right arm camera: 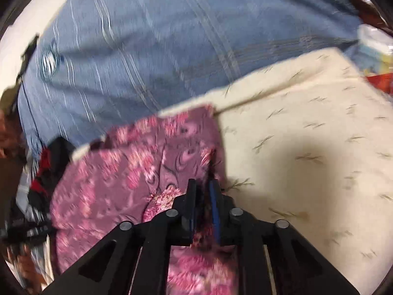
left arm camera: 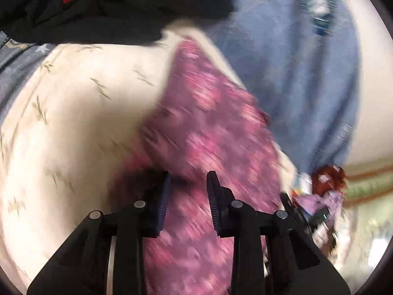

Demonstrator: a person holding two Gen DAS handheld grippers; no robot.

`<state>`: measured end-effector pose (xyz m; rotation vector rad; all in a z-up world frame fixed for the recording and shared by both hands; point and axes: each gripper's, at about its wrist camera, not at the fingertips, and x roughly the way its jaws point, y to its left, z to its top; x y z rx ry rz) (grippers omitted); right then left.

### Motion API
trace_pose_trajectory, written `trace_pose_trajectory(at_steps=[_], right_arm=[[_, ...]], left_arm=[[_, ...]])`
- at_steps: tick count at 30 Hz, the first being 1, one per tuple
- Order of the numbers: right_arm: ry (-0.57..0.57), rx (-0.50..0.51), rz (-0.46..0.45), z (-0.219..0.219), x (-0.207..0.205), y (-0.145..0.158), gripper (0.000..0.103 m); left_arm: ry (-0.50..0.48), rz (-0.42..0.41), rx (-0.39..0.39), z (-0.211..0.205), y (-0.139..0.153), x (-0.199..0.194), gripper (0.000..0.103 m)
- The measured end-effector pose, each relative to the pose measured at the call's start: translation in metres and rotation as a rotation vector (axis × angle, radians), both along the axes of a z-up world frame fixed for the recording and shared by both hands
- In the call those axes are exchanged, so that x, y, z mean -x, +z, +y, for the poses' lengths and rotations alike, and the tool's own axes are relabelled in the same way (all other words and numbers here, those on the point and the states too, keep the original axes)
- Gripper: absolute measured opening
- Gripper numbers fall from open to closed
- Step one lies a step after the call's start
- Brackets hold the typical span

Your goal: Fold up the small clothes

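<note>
A pink and purple floral garment [left arm camera: 208,132] lies on a cream patterned bedsheet [left arm camera: 81,113], blurred by motion. My left gripper [left arm camera: 188,179] is open just above the garment, its jaws apart with cloth showing between them. In the right wrist view the same garment [right arm camera: 118,172] spreads to the left. My right gripper [right arm camera: 202,186] is shut on the garment's right edge, with a dark fold of cloth pinched between the pads. The right gripper also shows in the left wrist view [left arm camera: 302,211] at the lower right.
A person in a blue striped shirt [right arm camera: 172,44] stands at the bed's edge. A black and red garment [left arm camera: 103,5] lies at the back left of the sheet [right arm camera: 307,135]. A grey-blue starred cloth [left arm camera: 17,68] lies at the far left.
</note>
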<state>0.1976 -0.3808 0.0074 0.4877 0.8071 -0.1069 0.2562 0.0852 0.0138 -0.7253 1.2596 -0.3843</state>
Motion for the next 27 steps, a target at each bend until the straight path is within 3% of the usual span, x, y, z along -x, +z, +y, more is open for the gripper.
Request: trace_pose_trajectory(at_steps=[3,5,6,8,10,12,16,19,21,23,27], right_arm=[[0.02,-0.018,-0.128,0.006,0.019,0.023,0.024],[0.068,-0.017,-0.133,0.019,0.016,0.023,0.028],[0.078,-0.009,-0.12,0.022,0.013,0.019,0.028],[0.091,0.0,-0.076,0.03,0.008,0.004,0.028],[0.075,-0.012,0.002,0.03,0.004,-0.019,0.025],[0.083,-0.01,-0.038,0.032,0.008,-0.025,0.024],[0.091,0.01,0.026,0.039,0.01,-0.016,0.025],[0.125,-0.026,0.033,0.044,0.033,-0.01,0.034],[0.144,-0.03,0.038,0.046,0.054,-0.009,0.037],[0.161,-0.031,0.058,0.051,0.081,-0.012,0.038],[0.172,-0.058,0.069,0.053,0.131,-0.017,0.038]], left_arm=[[-0.047,-0.118,-0.012,-0.016,0.029,0.013,0.034],[-0.062,-0.192,-0.114,-0.034,0.04,0.006,0.046],[-0.061,-0.202,-0.164,-0.04,0.039,0.001,0.047],[-0.086,-0.156,-0.25,-0.051,0.022,-0.017,0.047],[-0.1,-0.054,-0.301,-0.054,-0.005,-0.028,0.044],[-0.098,-0.048,-0.303,-0.05,-0.014,-0.027,0.035],[-0.116,-0.007,-0.229,-0.025,-0.001,-0.01,0.036],[-0.196,0.003,-0.274,-0.012,0.007,0.022,0.044],[-0.237,0.001,-0.3,-0.005,0.01,0.048,0.062],[-0.287,0.021,-0.289,-0.005,0.009,0.086,0.07],[-0.384,0.037,-0.255,-0.026,0.003,0.152,0.075]])
